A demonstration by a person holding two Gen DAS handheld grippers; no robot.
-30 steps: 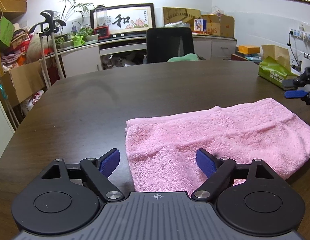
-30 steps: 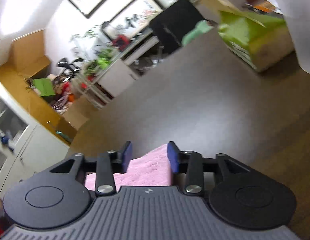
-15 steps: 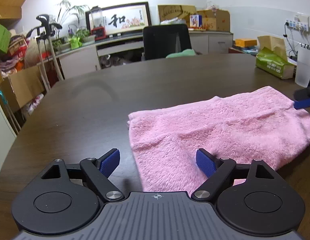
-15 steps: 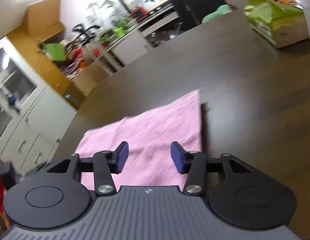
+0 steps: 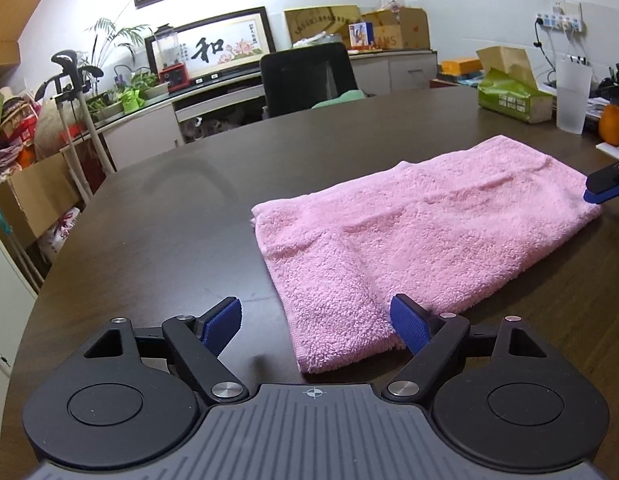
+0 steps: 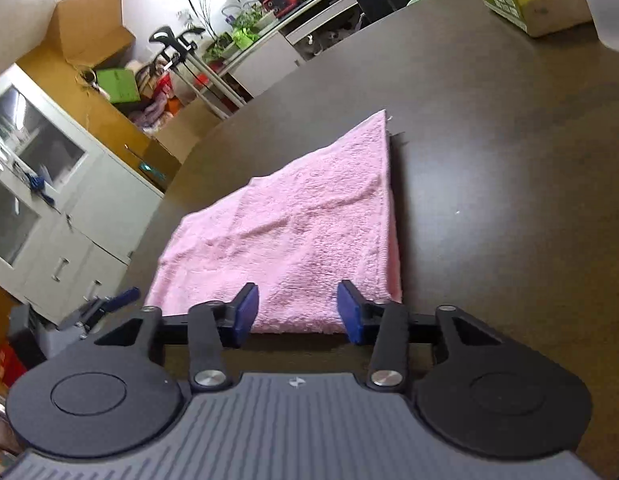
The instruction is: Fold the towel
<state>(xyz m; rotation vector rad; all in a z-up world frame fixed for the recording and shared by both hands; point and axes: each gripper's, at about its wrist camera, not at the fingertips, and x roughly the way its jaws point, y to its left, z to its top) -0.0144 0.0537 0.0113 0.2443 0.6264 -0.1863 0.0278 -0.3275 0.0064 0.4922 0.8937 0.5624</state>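
1. The towel [image 5: 421, 232] lay flat on the bench [image 5: 169, 220], apparently doubled over already, ready for another fold.
2. The left tongs [image 5: 316, 325] gaped wide over its near corner, gripping nothing.
3. The right tongs [image 6: 296, 307] stood parted at the opposite short edge, likely to lift it across.

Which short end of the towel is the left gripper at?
The left gripper, open, is at the pink towel's end opposite the right gripper, farthest from the tissue box.
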